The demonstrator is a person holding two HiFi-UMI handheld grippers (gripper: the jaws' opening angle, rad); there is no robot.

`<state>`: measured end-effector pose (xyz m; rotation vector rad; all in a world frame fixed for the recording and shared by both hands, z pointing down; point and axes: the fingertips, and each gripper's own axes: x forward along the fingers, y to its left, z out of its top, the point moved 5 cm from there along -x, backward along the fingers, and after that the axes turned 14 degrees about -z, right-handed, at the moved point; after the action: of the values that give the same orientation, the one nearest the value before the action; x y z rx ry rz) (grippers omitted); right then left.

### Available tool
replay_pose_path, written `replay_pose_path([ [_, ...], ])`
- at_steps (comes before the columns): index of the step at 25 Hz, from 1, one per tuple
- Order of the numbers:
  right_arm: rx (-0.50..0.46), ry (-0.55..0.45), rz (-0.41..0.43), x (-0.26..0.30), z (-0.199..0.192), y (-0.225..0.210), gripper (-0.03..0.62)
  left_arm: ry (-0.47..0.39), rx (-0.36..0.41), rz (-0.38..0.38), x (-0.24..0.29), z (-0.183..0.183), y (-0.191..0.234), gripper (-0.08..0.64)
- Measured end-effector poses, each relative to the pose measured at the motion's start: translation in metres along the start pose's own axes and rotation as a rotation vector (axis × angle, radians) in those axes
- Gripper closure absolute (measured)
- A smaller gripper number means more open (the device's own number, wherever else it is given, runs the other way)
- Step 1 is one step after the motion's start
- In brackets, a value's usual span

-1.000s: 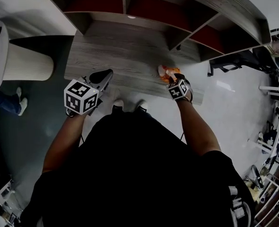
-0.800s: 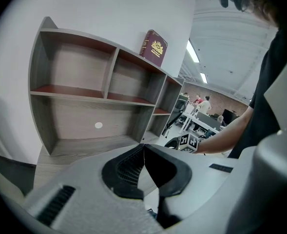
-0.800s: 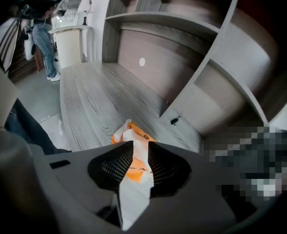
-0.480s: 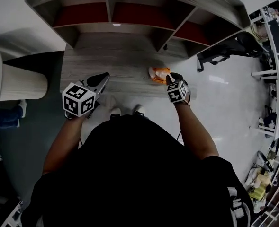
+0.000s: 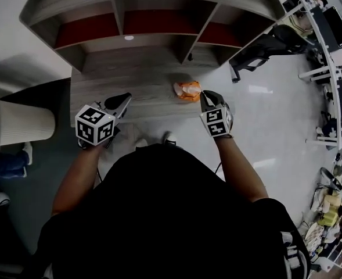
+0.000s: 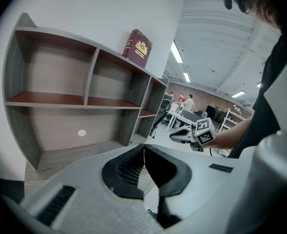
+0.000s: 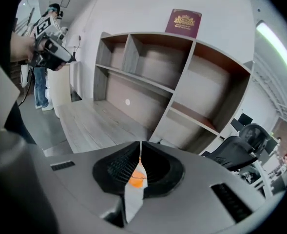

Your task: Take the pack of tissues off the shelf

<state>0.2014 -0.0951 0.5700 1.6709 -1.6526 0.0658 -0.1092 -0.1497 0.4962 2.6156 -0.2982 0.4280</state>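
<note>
**Orange pack of tissues (image 5: 187, 90) pinched on the shelf's (image 5: 130, 77) bottom board**

Lying at the front of the grey wooden board, right of centre, the pack has its near edge in the right gripper (image 5: 204, 96). That gripper's jaws are closing on it, with orange-and-white wrapper pressed between them. The left gripper (image 5: 123, 100) hangs off to the left, jaws together with nothing between them.

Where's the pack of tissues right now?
In the head view the pack of tissues lies on the shelf's bottom board, right of middle, its edge between the closing jaws of the right gripper.
</note>
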Motion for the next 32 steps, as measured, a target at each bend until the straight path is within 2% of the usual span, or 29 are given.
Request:
replay_pose_path([
  [3,0.03,-0.053,-0.015,-0.021,0.014,0.001,0.571,-0.003,0.01,-0.017,-0.001,0.003,-0.001,0.543],
  [8,0.133,-0.131,-0.039,-0.052,0.036,-0.005,0.574,-0.001,0.025,-0.048,-0.001,0.005,-0.004,0.543],
  [16,0.154,-0.244,-0.114,-0.091,0.067,-0.022,0.577,-0.008,0.053,-0.09,0.003,0.016,-0.013,0.543],
  [25,0.27,-0.28,-0.159,-0.101,0.07,-0.048,0.583,-0.046,0.08,-0.076,0.007,0.035,-0.011,0.543],
  [32,0.343,-0.284,-0.159,-0.097,0.068,-0.062,0.584,-0.078,0.082,-0.062,0.002,0.04,-0.007,0.543],
])
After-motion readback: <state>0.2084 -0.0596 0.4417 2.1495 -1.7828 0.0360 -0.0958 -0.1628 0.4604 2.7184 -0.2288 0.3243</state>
